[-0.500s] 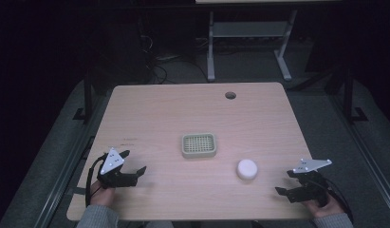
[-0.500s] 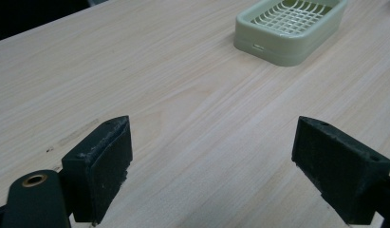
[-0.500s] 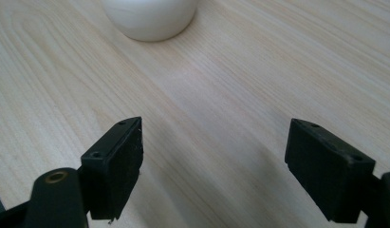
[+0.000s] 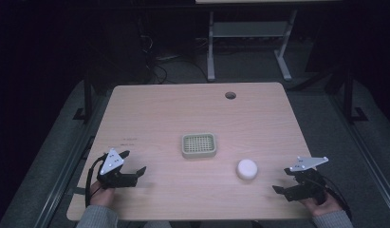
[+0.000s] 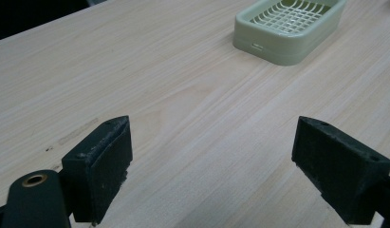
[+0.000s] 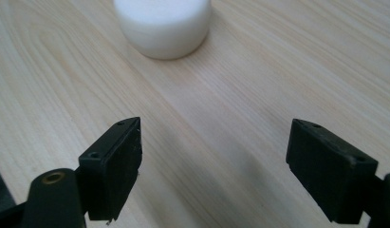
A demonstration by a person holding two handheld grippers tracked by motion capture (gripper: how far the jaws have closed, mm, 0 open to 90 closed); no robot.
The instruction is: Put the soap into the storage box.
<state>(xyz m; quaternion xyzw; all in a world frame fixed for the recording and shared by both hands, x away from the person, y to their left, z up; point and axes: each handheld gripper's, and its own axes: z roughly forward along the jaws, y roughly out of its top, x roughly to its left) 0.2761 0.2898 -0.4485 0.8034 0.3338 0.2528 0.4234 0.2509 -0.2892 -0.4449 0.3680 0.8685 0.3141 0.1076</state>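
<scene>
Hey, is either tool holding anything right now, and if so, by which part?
Nothing is held. The left tool and the right tool both have open, empty jaws; the white puck and green tray sit untouched on the table.

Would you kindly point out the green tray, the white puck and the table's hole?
Green tray [image 4: 199, 145], high view, grid centre.
White puck [image 4: 247, 168], high view, top face.
Hole [image 4: 230, 95], high view, its middle.

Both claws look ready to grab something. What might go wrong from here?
The white round block is smooth and squat, so it might slip or skid away if the open right gripper closes off-centre. The green slotted tray looks light; the left gripper, also open, might push it across the table rather than grip it.
</scene>
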